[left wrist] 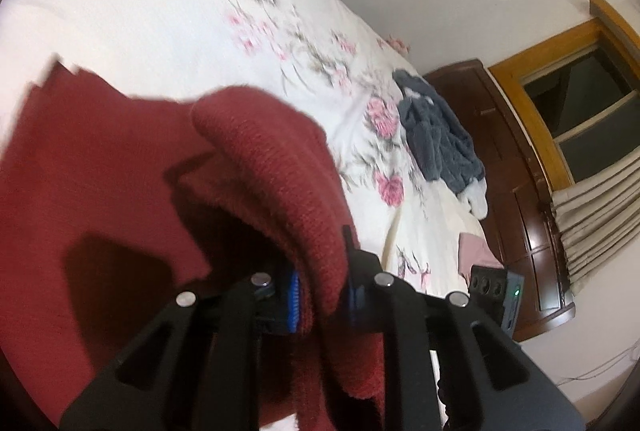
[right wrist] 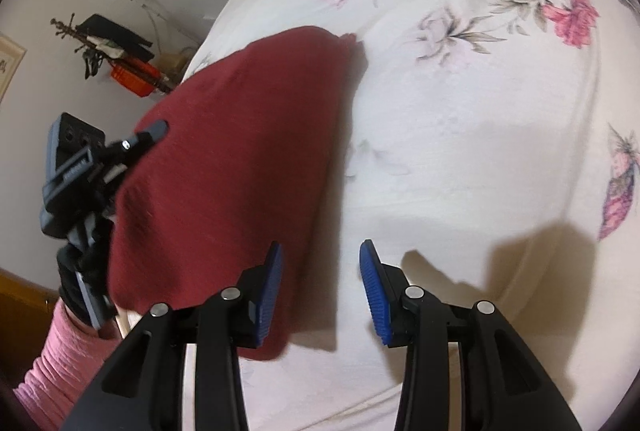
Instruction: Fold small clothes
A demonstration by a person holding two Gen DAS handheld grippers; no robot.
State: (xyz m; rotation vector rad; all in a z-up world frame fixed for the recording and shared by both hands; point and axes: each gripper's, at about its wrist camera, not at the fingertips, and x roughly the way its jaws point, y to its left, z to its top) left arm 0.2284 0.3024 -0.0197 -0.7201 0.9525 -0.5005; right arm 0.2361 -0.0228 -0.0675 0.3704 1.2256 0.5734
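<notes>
Left gripper [left wrist: 320, 295] pads perhaps cloth-hidden

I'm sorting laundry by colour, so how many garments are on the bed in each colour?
Dark red: 1, the knit clamped in the left gripper
Grey-blue: 1, the fleece
Dusty pink: 1, a cloth at the bed's edge, partly hidden
Total: 3

Pink ribbed sleeve [right wrist: 52, 363]; apparently dark glove [right wrist: 74, 273].
</notes>
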